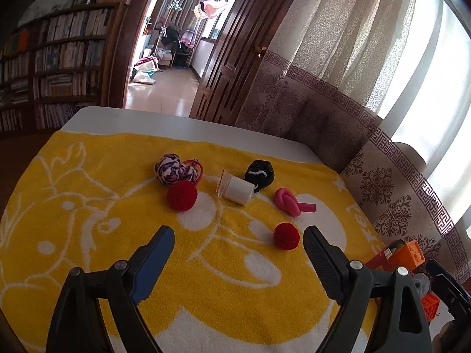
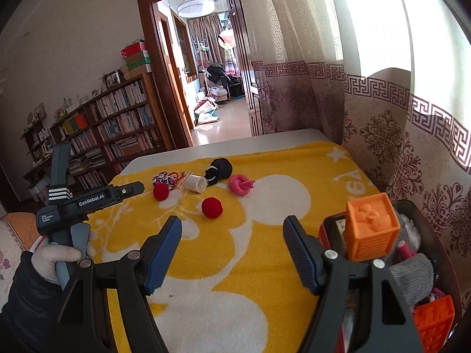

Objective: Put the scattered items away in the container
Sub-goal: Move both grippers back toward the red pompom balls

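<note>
Several items lie on the yellow towel (image 1: 223, 264): a small red ball (image 1: 287, 236), a bigger red ball (image 1: 182, 195), a pink knotted foam tube (image 1: 290, 201), a white roll (image 1: 237, 192), a black knit piece (image 1: 260, 173) and a patterned scrunchie (image 1: 173, 170). My left gripper (image 1: 239, 231) hangs open and empty just short of the small red ball. My right gripper (image 2: 232, 222) is also open and empty, with the small red ball (image 2: 212, 207) beyond it. Beside its right finger, the container (image 2: 323, 223) holds an orange block (image 2: 371, 229), grey cloth and other pieces.
The towel covers a white table (image 2: 235, 144) whose far edge faces a doorway. A patterned curtain (image 2: 397, 147) hangs close along the right side, behind the container. A gloved hand (image 2: 56, 257) holds the left gripper's handle at the left. Bookshelves (image 2: 117, 123) stand beyond.
</note>
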